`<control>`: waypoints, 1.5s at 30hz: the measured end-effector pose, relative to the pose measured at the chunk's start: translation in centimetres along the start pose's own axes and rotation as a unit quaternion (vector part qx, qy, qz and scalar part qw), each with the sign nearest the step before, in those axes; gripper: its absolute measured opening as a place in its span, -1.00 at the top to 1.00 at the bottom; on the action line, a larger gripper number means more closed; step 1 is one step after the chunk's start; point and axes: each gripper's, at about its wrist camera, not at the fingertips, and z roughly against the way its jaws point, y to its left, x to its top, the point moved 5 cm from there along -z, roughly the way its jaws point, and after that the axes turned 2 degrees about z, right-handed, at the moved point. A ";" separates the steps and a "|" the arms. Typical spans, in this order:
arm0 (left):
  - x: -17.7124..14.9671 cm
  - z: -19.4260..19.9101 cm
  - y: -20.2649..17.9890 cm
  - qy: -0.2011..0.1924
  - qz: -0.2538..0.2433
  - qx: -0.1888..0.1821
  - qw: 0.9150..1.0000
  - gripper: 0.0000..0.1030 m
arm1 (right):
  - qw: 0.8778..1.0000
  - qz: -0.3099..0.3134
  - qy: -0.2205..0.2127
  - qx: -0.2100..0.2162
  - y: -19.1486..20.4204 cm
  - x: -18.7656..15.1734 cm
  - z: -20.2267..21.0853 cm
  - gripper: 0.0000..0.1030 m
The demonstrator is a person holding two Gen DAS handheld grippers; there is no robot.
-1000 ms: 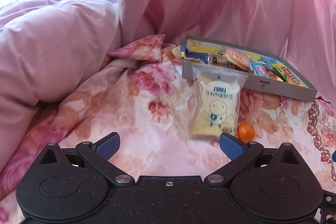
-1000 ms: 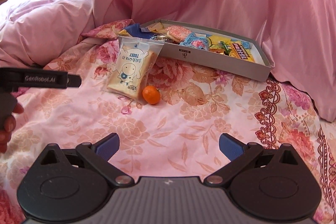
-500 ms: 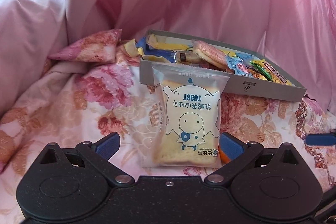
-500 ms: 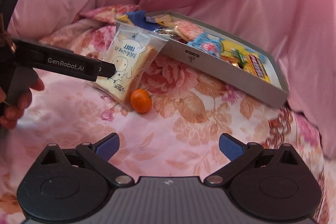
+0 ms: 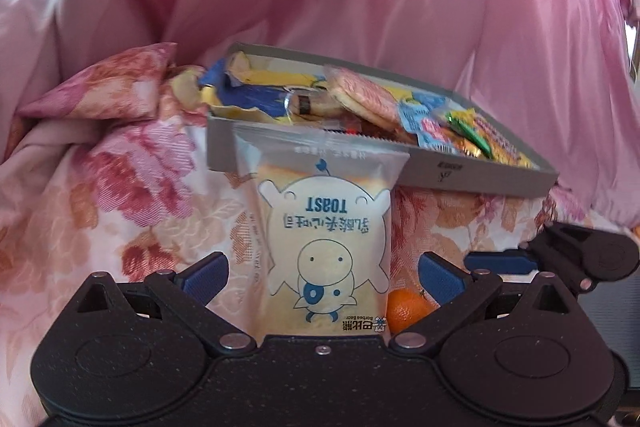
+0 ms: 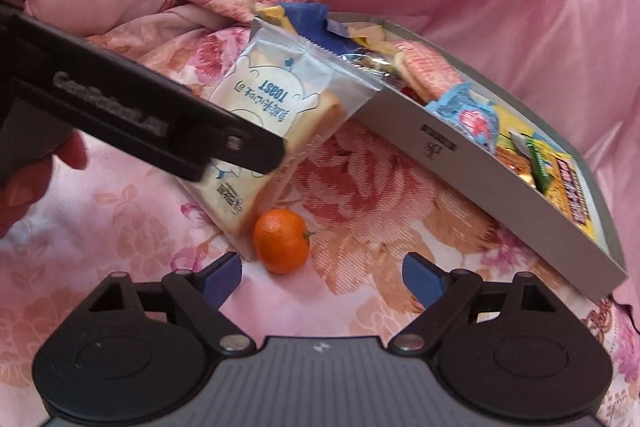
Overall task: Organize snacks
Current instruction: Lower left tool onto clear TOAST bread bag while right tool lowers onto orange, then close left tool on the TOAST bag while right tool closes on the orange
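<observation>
Toast (image 5: 326,247) is being straddled by the left gripper (image 5: 322,277), jaws apart, its far end propped on the box (image 5: 480,179) wall. Right gripper (image 6: 322,277) is being held apart near the orange (image 6: 281,241). Closing low across the pack is being advised, so the orange is not nudged.

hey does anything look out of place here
Yes: the toast packet and a small orange lie on the bedspread outside the grey snack box, and blue and yellow wrappers spill over its left end.

Toast packet (image 5: 324,247) leaning on snack-filled box (image 5: 472,177) – tangerine (image 6: 281,241) beside.
</observation>
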 end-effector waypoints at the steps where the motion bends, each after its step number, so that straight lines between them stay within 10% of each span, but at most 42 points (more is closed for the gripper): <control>1: 0.0 -0.2 -0.1 0.003 -0.007 0.005 1.000 -0.94 | 1.000 0.003 -0.001 0.001 0.1 0.1 0.0 -0.65; 24: 0.2 -1.8 0.3 0.017 0.002 0.021 1.000 -0.43 | 1.000 0.001 -0.013 0.028 1.1 0.4 -1.1 0.26; 45: 0.0 0.6 -0.4 0.030 0.034 0.020 0.999 -0.22 | 0.999 -0.040 -0.018 0.023 -0.2 -0.4 1.2 0.32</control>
